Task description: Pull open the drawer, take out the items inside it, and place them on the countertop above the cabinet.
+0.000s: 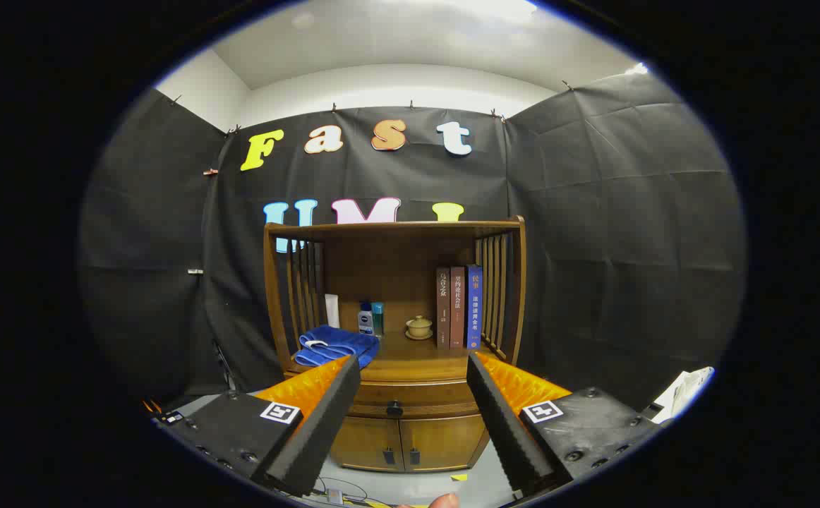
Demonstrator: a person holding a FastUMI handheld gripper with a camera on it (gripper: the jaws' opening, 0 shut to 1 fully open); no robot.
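A: From the gripper view, what could go wrong from here?

B: The tool (413, 391) stands wide, holding nothing, well short of the cabinet (396, 423). The drawer (410, 401) is shut, and its only purchase is a small dark knob (394, 408). I judge the main risk is a poor bite: thick foam fingers (325, 416) closing on so small a knob could slip off once the pull begins, or catch it off-centre and skew the drawer in its runners.

A: Anything else?

B: The table (410, 356), meaning the countertop above the drawer, is already crowded. A blue towel (336, 347) lies at the left front, bottles (370, 319) stand behind it, a small lidded cup (419, 327) sits mid-way back, and books (459, 307) stand upright at the right. Coming in too high, the left finger could drag the towel. Later, setting items down could knock the cup or bottles.

A: Where does the drawer sit relative to the tool?

B: Beyond the fingertips, far from them, in the gap between the two fingers. The knob lies slightly left of the gap's centre, lower than the fingertips, so the approach likely needs a drop and a small shift left. What the drawer holds cannot be told while it is closed. Two lower doors (410, 443) sit beneath it.
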